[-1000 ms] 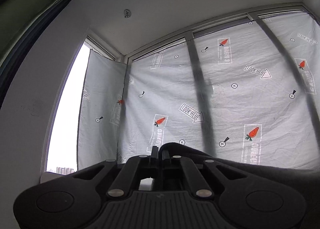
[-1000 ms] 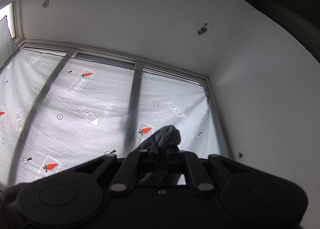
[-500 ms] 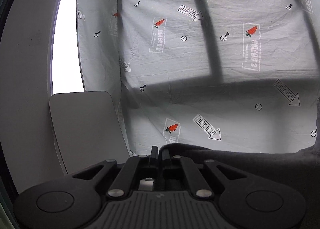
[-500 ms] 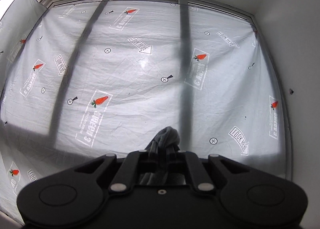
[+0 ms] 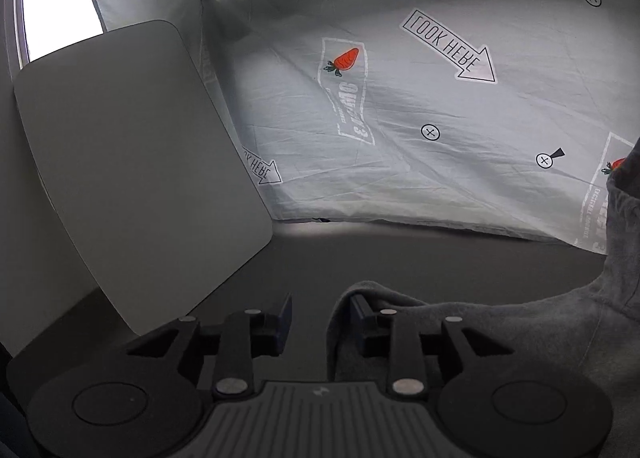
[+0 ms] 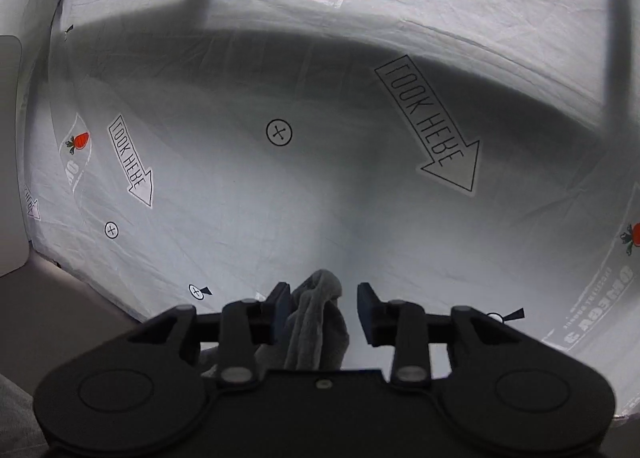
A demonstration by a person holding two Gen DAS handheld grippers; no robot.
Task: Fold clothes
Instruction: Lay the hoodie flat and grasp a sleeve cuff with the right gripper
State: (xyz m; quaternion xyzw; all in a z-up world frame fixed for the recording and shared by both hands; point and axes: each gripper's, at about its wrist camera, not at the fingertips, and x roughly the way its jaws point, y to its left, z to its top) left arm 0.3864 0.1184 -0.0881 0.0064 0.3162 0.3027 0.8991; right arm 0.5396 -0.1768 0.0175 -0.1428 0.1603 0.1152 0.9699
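1. The black right tongs (image 6: 323, 310) filled the lower part of the view, and their jaws had just been opening, with a clear gap between the two dark pads.
2. A bunched fold of grey knitted cloth (image 6: 318, 322) stood up between the jaws, lying against the left pad and apart from the right one.
3. Behind hung a pale grey crinkled sheet printed with arrows, orange carrots and crossed circles (image 6: 360, 217), with broad shadows across its upper part.
4. A dark grey worktop (image 6: 60, 298) showed at lower left, below the sheet's edge.
5. A pale rounded panel (image 6: 10, 153) stood at the far left edge.
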